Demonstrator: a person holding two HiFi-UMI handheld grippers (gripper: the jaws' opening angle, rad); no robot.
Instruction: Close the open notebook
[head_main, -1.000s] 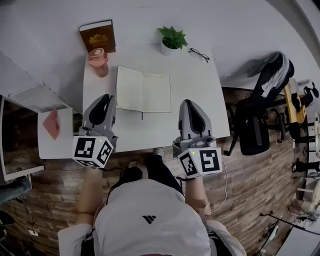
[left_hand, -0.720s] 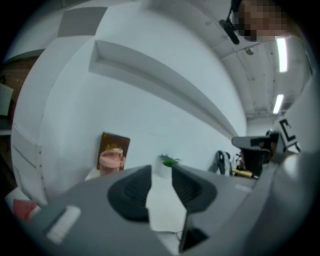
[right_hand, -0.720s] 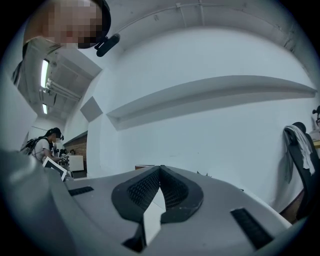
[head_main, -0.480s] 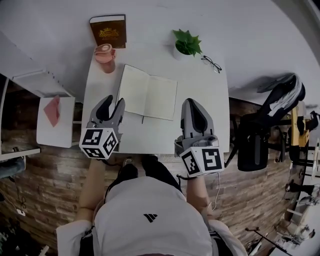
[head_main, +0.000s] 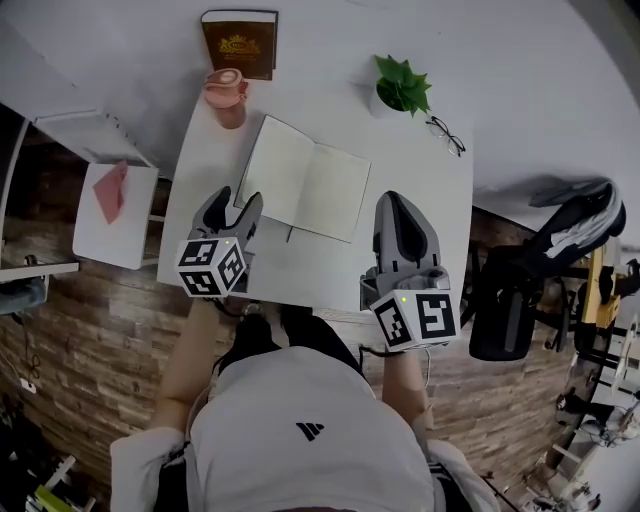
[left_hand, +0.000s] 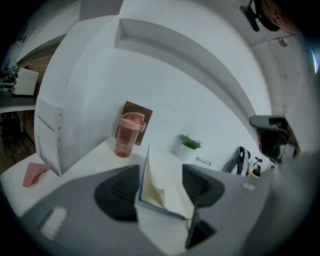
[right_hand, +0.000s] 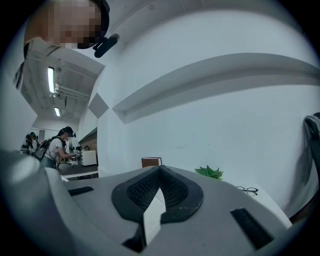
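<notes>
The open notebook (head_main: 305, 190) lies flat with blank cream pages on the white table (head_main: 310, 270). My left gripper (head_main: 238, 200) sits low at the notebook's near left corner. Its jaws have just been opening and now stand wide. In the left gripper view the notebook (left_hand: 167, 190) shows in the gap ahead of the left gripper (left_hand: 157, 187), and neither pad touches it. My right gripper (head_main: 398, 202) hovers off the notebook's near right corner, apart from it. In the right gripper view the pads of the right gripper (right_hand: 160, 172) meet at the tip with nothing between them.
A pink cup (head_main: 225, 95) and a brown book (head_main: 240, 42) stand behind the notebook at the left. A potted plant (head_main: 402, 88) and glasses (head_main: 445, 135) are at the back right. A side shelf (head_main: 110, 200) is on the left, a chair (head_main: 510, 300) on the right.
The left gripper's jaws have opened, and it has dropped toward the notebook's near left corner. The right gripper has shifted a little forward, still shut.
</notes>
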